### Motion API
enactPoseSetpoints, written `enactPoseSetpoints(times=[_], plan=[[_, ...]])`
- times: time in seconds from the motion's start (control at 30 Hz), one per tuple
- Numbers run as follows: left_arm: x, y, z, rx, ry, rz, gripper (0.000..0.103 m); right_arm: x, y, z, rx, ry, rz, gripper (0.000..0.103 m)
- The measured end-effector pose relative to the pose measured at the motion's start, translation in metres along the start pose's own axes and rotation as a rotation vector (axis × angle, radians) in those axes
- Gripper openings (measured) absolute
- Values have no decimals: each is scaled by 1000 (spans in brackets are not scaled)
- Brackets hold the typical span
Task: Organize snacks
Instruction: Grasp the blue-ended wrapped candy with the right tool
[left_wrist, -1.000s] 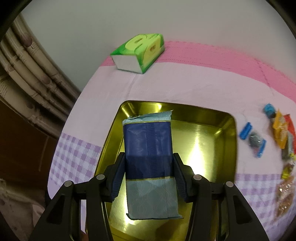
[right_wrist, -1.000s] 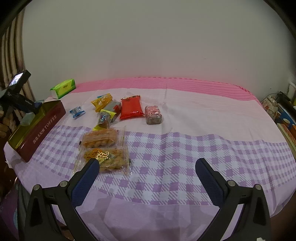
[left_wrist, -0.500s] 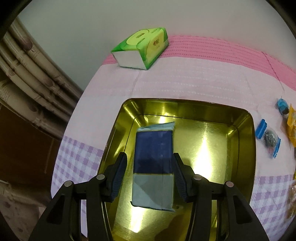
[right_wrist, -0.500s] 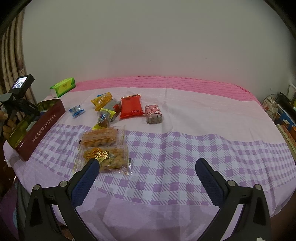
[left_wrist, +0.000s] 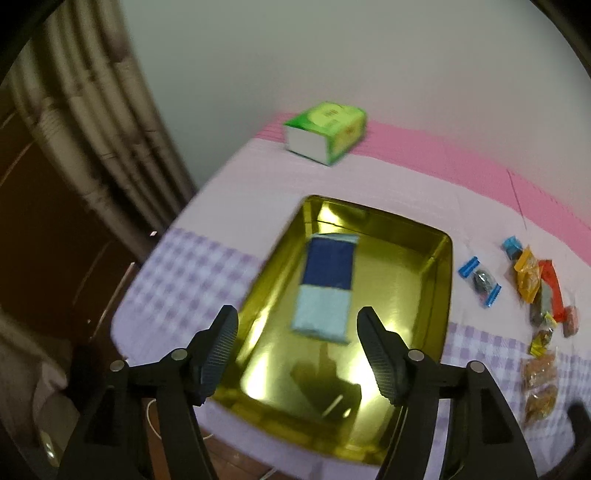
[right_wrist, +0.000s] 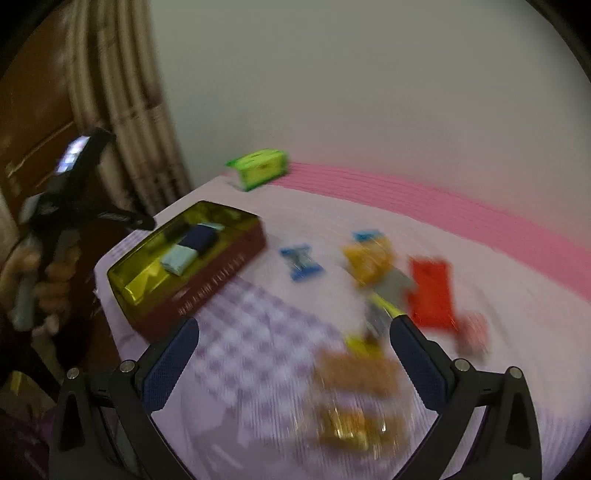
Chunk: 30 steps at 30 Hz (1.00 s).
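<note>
A blue and pale-blue snack pack (left_wrist: 327, 288) lies flat in the gold tin (left_wrist: 424, 295) on the table's left end; both show in the right wrist view too, the pack (right_wrist: 190, 245) inside the tin (right_wrist: 221, 273). My left gripper (left_wrist: 297, 349) is open and empty, raised above the tin's near part. My right gripper (right_wrist: 293, 363) is open and empty above the checked cloth. Loose snacks lie to the tin's right: a blue candy (right_wrist: 301, 260), an orange pack (right_wrist: 369, 260), a red pack (right_wrist: 430, 291) and cracker bags (right_wrist: 356, 373).
A green tissue box (left_wrist: 325, 131) stands at the back left by the wall. Curtain folds (left_wrist: 92, 122) and dark wood lie beyond the table's left edge. The right wrist view is motion-blurred. The left hand and its gripper (right_wrist: 74, 192) show at that view's left.
The left gripper let go of the blue pack into the tin, opened and pulled back upward. The right gripper swung left toward the tin and snacks.
</note>
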<state>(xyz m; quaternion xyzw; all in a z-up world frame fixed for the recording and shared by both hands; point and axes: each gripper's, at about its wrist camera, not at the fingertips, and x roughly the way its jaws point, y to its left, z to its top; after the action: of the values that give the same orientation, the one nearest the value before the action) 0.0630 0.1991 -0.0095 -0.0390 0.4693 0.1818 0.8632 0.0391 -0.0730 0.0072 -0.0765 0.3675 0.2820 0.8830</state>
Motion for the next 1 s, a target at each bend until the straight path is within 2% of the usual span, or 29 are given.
enactPoseSetpoints(times=[0.1,0.2,0.27,0.4,0.5,0.6,0.7,0.83,0.9,1.0], plan=[[-17,14,-14,-12,-77,60,68,41,-2,19,-67,70,31,94],[-27,25,-21,-28,-144,92,72,82,-4,32,-121,157,23,75],[-24,27,-21,-36,-145,77,72,106,-2,40,-143,208,19,65],[-16,24,-20,1,-120,70,72,140,-4,48,-178,285,6,61],[-12,23,-21,4,-98,42,72,155,-6,53,-187,311,3,61],[-12,22,-21,13,-107,46,72,168,-8,55,-190,345,8,57],[-8,20,-21,31,-97,47,72,180,-9,54,-200,391,-1,47],[-6,19,-21,36,-80,40,72,182,-11,53,-173,404,18,27],[-5,19,-21,40,-77,43,72,181,-11,53,-158,410,16,24],[-6,23,-20,21,-77,51,72,165,-8,48,-119,370,31,24]])
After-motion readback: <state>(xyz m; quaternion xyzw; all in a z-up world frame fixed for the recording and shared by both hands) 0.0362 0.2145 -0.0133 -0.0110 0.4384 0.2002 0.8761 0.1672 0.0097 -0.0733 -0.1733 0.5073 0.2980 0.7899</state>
